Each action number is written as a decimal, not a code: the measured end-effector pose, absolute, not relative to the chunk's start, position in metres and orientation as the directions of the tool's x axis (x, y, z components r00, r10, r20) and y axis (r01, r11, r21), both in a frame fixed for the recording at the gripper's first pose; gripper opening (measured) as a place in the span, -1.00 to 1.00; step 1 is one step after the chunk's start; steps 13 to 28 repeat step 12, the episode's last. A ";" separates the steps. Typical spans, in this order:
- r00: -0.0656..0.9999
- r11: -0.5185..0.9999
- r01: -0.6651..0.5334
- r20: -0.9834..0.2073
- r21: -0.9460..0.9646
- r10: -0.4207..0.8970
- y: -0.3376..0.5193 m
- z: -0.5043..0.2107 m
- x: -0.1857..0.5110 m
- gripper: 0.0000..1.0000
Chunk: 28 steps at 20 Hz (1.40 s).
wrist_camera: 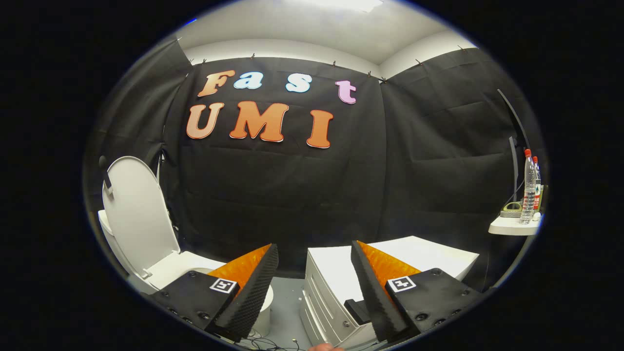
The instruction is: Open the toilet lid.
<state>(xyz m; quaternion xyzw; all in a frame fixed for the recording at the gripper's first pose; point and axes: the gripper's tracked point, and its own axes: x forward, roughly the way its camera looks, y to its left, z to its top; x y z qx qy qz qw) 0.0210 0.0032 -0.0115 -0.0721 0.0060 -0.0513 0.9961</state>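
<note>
Hovering spread-fingered tool point(314, 273), toilet lid point(139, 214) upright alongside

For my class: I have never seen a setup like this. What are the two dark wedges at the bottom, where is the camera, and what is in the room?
The camera rides on a hand-held gripper and looks forward along its two fingers. Those dark wedges are the fingers, ribbed black pads with orange sides. They stand apart, open, and hold nothing. There is no robot arm; a person carries the tool.

Beyond the left finger is a white toilet with its lid standing upright, already raised. Beyond the right finger is a white cabinet with drawers on a grey floor. Far to the right, a small white shelf carries two clear bottles with red caps. Black cloth forms the wall behind.
</note>
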 end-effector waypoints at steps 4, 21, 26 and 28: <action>0.995 0.984 0.102 -0.005 -0.144 -0.104 0.004 -0.012 0.022 0.93; 0.997 0.983 0.077 -0.002 -0.165 -0.078 0.015 -0.011 0.020 0.93; 0.997 0.983 0.077 -0.002 -0.165 -0.078 0.015 -0.011 0.020 0.93; 0.997 0.983 0.077 -0.002 -0.165 -0.078 0.015 -0.011 0.020 0.93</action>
